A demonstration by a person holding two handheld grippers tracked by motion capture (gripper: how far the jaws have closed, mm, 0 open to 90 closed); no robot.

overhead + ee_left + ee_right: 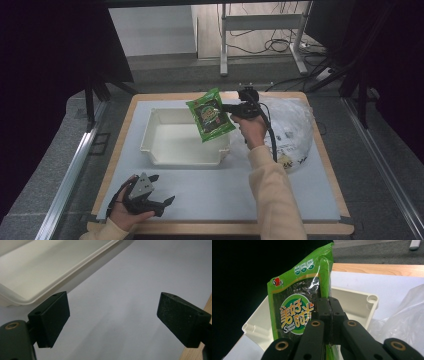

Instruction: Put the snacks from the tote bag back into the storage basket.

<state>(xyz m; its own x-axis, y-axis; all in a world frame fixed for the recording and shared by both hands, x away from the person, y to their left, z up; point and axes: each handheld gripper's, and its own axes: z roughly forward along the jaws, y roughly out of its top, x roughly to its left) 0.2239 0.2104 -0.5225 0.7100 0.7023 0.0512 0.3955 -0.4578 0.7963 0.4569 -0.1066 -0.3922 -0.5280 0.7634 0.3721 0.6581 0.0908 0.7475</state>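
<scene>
Left gripper [161, 204] rests on bench [210, 200], fingers [51, 317] wide, empty. White bin [150, 132] centre. Right gripper [231, 108] pinches green seaweed snack packet [210, 114] by 1 edge, above bin's right rim. Judgement: shift packet left over bin centre, lower, then release. Clear plastic bag [292, 125] far right.

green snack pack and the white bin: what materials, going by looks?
Green snack pack: looks like thin glossy plastic film; it shows creases and bright glare streaks where the right claw pinches it. White bin: likely rigid moulded plastic, smooth matte off-white, with a rolled rim and rounded corners.
</scene>
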